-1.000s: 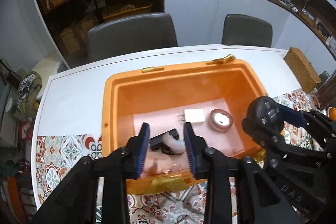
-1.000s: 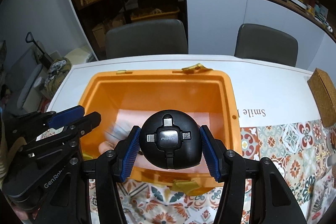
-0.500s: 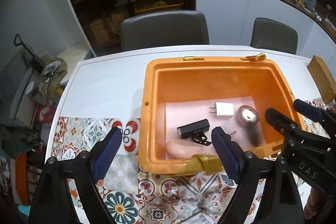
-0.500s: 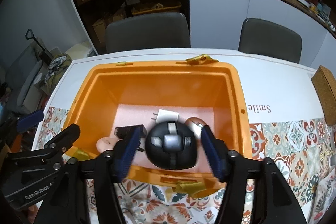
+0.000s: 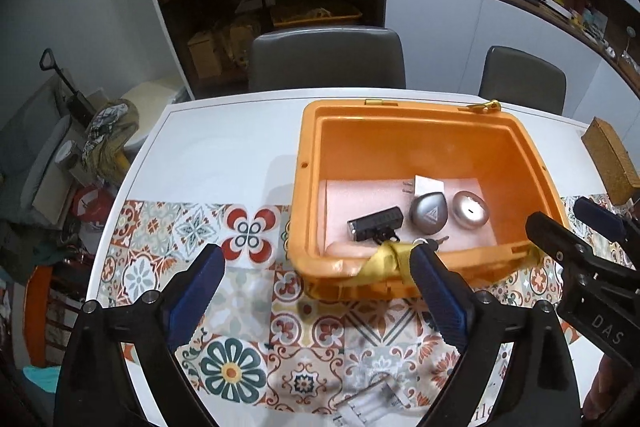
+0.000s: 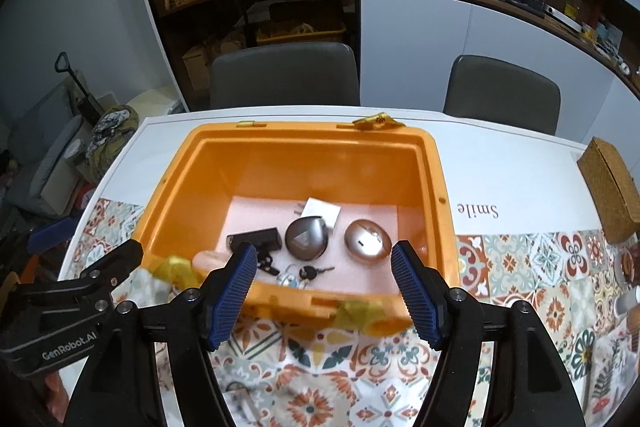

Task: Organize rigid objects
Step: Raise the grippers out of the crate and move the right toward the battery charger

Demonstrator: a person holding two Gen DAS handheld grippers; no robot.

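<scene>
Right wrist view: right gripper (image 6: 323,294) jaws were opening, empty, at lower centre; orange bin (image 6: 434,183) lay directly ahead, holding the round grey device (image 6: 307,239). Left gripper (image 5: 318,301) jaws were opening, empty.

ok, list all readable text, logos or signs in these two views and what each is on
"GenRobot.AI": on the left gripper body, in the right wrist view.
"DAS": on the right gripper body, in the left wrist view.
"Smile": printed upside down on the white table.
Triangle sign: on the grey rounded device in the orange bin.
Shelf labels: too small.
</scene>
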